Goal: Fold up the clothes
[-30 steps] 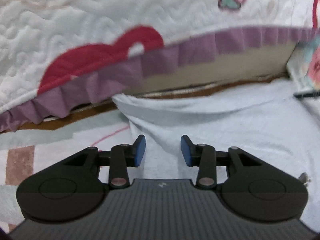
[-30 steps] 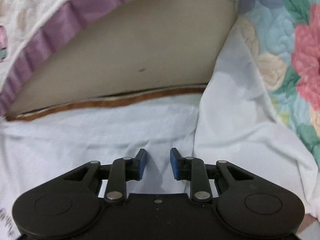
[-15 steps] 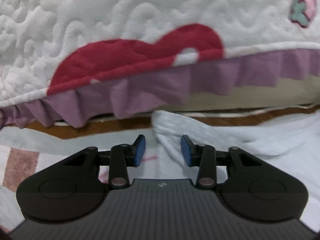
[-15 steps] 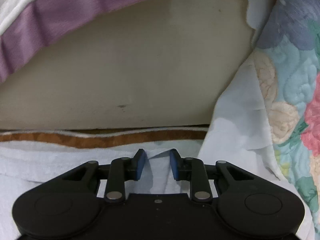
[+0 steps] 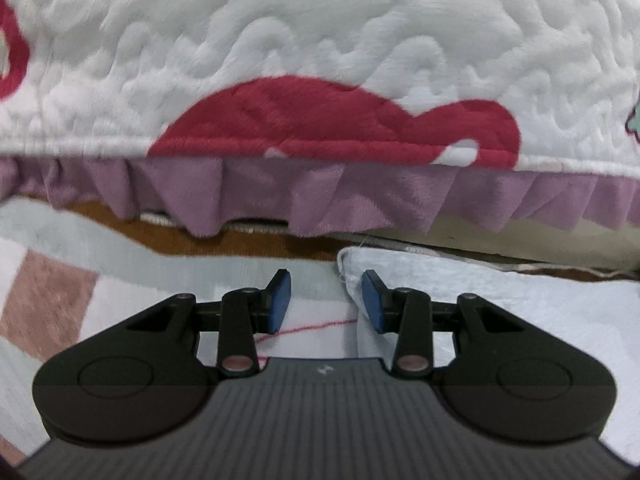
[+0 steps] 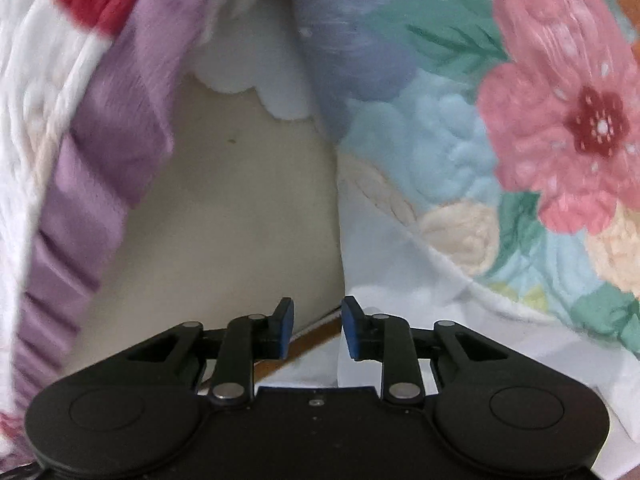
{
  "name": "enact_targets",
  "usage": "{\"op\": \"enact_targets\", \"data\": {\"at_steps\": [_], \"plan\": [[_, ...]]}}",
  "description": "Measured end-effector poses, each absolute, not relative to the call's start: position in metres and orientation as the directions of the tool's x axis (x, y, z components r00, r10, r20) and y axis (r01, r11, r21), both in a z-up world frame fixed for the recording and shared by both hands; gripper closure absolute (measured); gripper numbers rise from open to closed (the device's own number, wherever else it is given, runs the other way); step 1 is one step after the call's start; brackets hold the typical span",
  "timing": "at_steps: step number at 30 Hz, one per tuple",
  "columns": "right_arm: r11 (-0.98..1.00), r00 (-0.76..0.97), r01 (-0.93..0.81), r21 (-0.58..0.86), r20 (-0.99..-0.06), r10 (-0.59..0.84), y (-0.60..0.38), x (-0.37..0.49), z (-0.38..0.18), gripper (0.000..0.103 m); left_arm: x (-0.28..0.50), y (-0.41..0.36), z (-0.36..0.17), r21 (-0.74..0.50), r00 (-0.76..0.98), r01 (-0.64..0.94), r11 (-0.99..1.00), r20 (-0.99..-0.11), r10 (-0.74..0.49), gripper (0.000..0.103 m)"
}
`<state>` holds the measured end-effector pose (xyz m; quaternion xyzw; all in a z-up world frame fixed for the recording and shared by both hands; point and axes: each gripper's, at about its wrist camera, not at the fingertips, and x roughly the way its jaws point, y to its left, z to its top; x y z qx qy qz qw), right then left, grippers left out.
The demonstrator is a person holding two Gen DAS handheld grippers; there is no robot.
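Observation:
A pale white garment lies flat on the bed at the right of the left wrist view. Its left edge runs up between the blue pads of my left gripper, close to the right pad; the jaws stand apart and do not press on it. In the right wrist view the same white garment rises along the right side under a floral quilt. My right gripper is opening; the cloth edge sits by its right pad, and the gap shows only the beige board behind.
A white quilt with a red patch and a purple ruffle hangs just beyond the left gripper. The checked sheet lies at the left. A floral quilt fills the right, a beige board stands ahead, and the purple ruffle sits left.
The left gripper slid left along the garment to its left edge. The right gripper moved right and rolled, closed a little over a cloth corner, then opened again with the corner out of the gap.

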<state>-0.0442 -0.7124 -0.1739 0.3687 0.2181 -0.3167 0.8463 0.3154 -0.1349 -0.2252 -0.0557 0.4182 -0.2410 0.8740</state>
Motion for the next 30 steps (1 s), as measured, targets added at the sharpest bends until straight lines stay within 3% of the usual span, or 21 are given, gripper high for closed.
{"op": "enact_targets", "data": {"at_steps": [7, 8, 11, 13, 14, 17, 19, 20, 22, 25, 30], "plan": [[0.581, 0.651, 0.687, 0.437, -0.726, -0.223, -0.683, -0.048, -0.199, 0.07, 0.308, -0.125, -0.228, -0.475, 0.399, 0.376, 0.795, -0.692, -0.602, 0.062], [0.577, 0.626, 0.703, 0.417, -0.747, -0.224, -0.682, -0.045, -0.205, 0.072, 0.307, -0.127, -0.228, -0.473, 0.396, 0.38, 0.795, -0.693, -0.602, 0.062], [0.569, 0.636, 0.709, 0.417, -0.727, -0.26, -0.685, -0.033, -0.207, 0.065, 0.305, -0.132, -0.227, -0.437, 0.414, 0.391, 0.81, -0.702, -0.579, 0.062], [0.572, 0.635, 0.715, 0.402, -0.716, -0.29, -0.686, -0.02, -0.208, 0.061, 0.306, -0.135, -0.226, -0.409, 0.431, 0.394, 0.823, -0.709, -0.558, 0.069], [0.594, 0.624, 0.718, 0.362, -0.714, -0.318, -0.686, -0.009, -0.208, 0.058, 0.305, -0.136, -0.225, -0.391, 0.444, 0.388, 0.835, -0.714, -0.541, 0.078], [0.627, 0.57, 0.742, 0.239, -0.718, -0.401, -0.684, 0.021, -0.208, 0.054, 0.301, -0.132, -0.226, -0.379, 0.467, 0.374, 0.847, -0.712, -0.525, 0.081], [0.625, 0.543, 0.756, 0.192, -0.718, -0.436, -0.684, 0.037, -0.207, 0.076, 0.297, -0.128, -0.226, -0.386, 0.477, 0.363, 0.848, -0.705, -0.525, 0.081], [0.613, 0.553, 0.761, 0.214, -0.708, -0.439, -0.685, 0.039, -0.204, 0.097, 0.296, -0.128, -0.227, -0.387, 0.481, 0.36, 0.849, -0.703, -0.524, 0.082], [0.585, 0.583, 0.766, 0.264, -0.669, -0.461, -0.685, 0.037, -0.193, 0.102, 0.293, -0.128, -0.228, -0.387, 0.489, 0.356, 0.851, -0.699, -0.523, 0.083], [0.594, 0.64, 0.745, 0.302, -0.575, -0.51, -0.682, 0.028, -0.166, 0.101, 0.291, -0.125, -0.231, -0.39, 0.5, 0.347, 0.853, -0.692, -0.52, 0.087], [0.683, 0.583, 0.714, 0.154, -0.672, -0.457, -0.684, 0.035, -0.148, 0.093, 0.291, -0.113, -0.234, -0.407, 0.527, 0.321, 0.855, -0.673, -0.519, 0.088]]}}
